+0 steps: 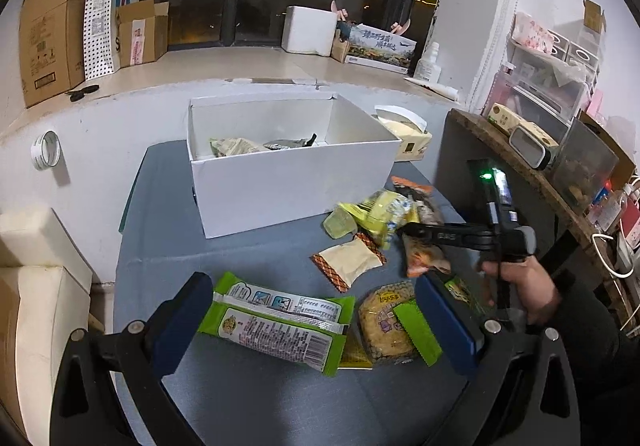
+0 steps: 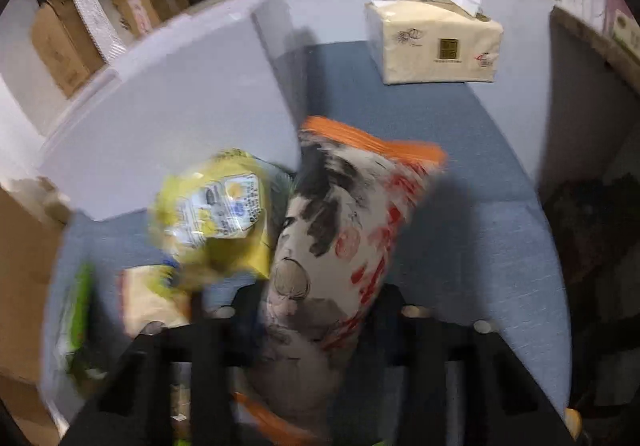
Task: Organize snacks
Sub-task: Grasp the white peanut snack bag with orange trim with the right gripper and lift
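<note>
A white open box [image 1: 288, 181] stands at the back of the blue-grey table [image 1: 248, 398] with a few packets inside. My left gripper [image 1: 314, 326] is open low over the table. A green snack bar pack [image 1: 276, 330] and a round cracker pack [image 1: 386, 320] lie between its blue pads [image 1: 180, 326]. Further back lie a beige packet [image 1: 348, 260] and yellow packets [image 1: 376, 213]. A hand [image 1: 520, 286] holds my right gripper [image 1: 412, 230] over that pile. In the right wrist view my right gripper [image 2: 320, 310] is shut on an orange-and-white bag [image 2: 344, 238], beside a blurred yellow packet [image 2: 224, 213].
A tissue pack [image 2: 436, 41] sits at the table's far right corner. A dark shelf [image 1: 520, 165] crowded with containers borders the right side. A white foam block [image 1: 36, 286] stands at the left. Cardboard boxes [image 1: 52, 41] line the windowsill behind.
</note>
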A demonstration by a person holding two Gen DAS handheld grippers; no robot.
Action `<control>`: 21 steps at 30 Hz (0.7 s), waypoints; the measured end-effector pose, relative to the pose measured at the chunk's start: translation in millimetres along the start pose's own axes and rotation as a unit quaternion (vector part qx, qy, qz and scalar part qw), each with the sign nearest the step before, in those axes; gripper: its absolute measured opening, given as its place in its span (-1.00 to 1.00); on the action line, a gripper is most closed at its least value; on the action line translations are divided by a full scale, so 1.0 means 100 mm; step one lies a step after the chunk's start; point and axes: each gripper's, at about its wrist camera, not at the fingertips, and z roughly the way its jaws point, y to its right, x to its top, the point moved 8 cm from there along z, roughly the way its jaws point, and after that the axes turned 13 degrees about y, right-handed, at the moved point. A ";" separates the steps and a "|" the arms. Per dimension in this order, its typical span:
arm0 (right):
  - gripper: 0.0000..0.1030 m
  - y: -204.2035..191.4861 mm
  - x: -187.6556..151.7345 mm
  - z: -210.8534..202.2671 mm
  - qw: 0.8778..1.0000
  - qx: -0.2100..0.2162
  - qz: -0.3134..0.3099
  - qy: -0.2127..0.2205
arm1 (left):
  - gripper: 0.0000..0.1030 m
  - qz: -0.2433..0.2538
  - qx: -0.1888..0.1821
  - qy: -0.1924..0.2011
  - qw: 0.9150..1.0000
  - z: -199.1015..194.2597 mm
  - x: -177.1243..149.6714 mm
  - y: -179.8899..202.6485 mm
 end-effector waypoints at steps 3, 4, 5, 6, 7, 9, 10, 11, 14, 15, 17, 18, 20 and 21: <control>-0.27 0.05 0.00 -0.16 1.000 0.004 0.004 0.011 | 1.00 0.002 0.003 0.001 1.000 0.00 -0.01 -0.01; -0.27 0.07 0.00 -0.22 1.000 0.008 0.008 0.016 | 1.00 0.001 0.002 0.000 1.000 0.00 -0.02 -0.02; -0.27 0.09 0.00 -0.31 1.000 0.011 0.011 0.023 | 1.00 0.000 0.002 -0.002 1.000 0.01 -0.03 -0.03; -0.27 0.10 0.01 -0.39 0.999 0.010 0.011 0.031 | 1.00 -0.002 0.004 -0.005 1.000 0.03 -0.05 -0.04; -0.28 0.12 0.02 -0.48 0.999 0.009 0.009 0.042 | 1.00 -0.003 0.006 -0.008 1.000 0.04 -0.06 -0.04; -0.28 0.14 0.06 -0.72 0.998 0.006 0.002 0.068 | 1.00 -0.010 0.007 -0.015 1.000 0.07 -0.12 -0.07; -0.28 0.15 0.09 -0.80 0.997 0.007 -0.001 0.077 | 1.00 -0.015 0.005 -0.020 1.000 0.09 -0.15 -0.07; -0.28 0.18 0.14 -0.89 0.996 0.006 0.001 0.087 | 1.00 -0.019 0.003 -0.023 1.000 0.11 -0.17 -0.07; -0.28 0.21 0.27 -1.03 0.993 0.008 -0.003 0.114 | 1.00 -0.034 0.007 -0.037 0.999 0.18 -0.25 -0.08; -0.28 0.22 0.32 -1.04 0.993 0.008 -0.004 0.115 | 1.00 -0.034 0.006 -0.038 0.999 0.19 -0.26 -0.08; -0.28 0.20 0.38 -1.02 0.994 0.008 -0.010 0.111 | 1.00 -0.033 0.005 -0.039 0.999 0.20 -0.27 -0.06; -0.27 0.18 0.38 -0.98 0.994 0.006 -0.018 0.105 | 1.00 -0.032 0.007 -0.039 0.999 0.20 -0.27 -0.06; -0.26 0.16 0.37 -0.85 0.995 -0.001 -0.025 0.093 | 1.00 -0.032 0.009 -0.038 0.999 0.19 -0.26 -0.07; -0.26 0.13 0.35 -0.77 0.996 0.002 -0.025 0.085 | 1.00 -0.032 0.008 -0.037 0.999 0.19 -0.26 -0.07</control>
